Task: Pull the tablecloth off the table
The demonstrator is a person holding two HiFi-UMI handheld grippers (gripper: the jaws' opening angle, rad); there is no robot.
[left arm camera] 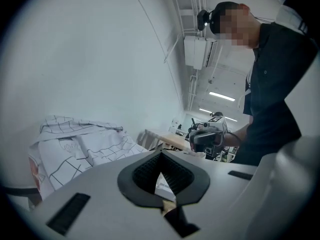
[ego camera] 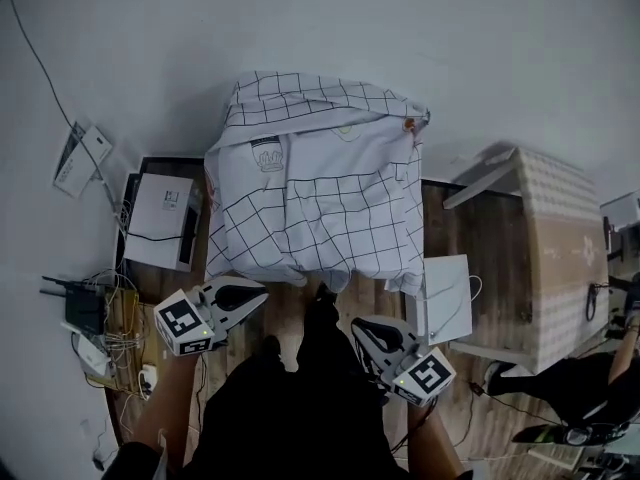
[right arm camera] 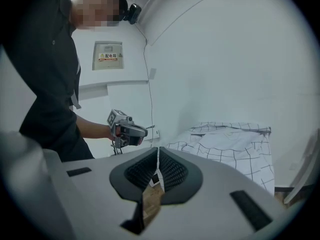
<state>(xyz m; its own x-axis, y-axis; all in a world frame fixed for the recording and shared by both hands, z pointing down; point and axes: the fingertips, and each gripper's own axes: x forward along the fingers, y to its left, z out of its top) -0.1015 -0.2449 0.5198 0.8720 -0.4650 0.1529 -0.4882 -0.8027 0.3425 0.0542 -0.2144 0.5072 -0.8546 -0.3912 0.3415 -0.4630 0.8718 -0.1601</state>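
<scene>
A white tablecloth [ego camera: 315, 203] with a black grid drapes over a small table against the wall, rumpled, with its far part bunched up on top. It also shows in the left gripper view as the tablecloth [left arm camera: 80, 144] and in the right gripper view as the tablecloth [right arm camera: 230, 144]. My left gripper [ego camera: 258, 297] hangs just short of the cloth's near left hem, shut and empty. My right gripper [ego camera: 360, 328] is lower right, a little off the near hem, also shut with nothing in it. Each gripper view shows its own gripper, left [left arm camera: 160, 155] and right [right arm camera: 158, 150], with jaws closed together.
A white box [ego camera: 160, 218] stands left of the table, with a tangle of cables and small devices [ego camera: 100, 333] below it. A white case [ego camera: 447, 296] sits at the table's right. A beige checked table [ego camera: 555, 253] lies tipped at far right, with another person's legs [ego camera: 570, 393] near it.
</scene>
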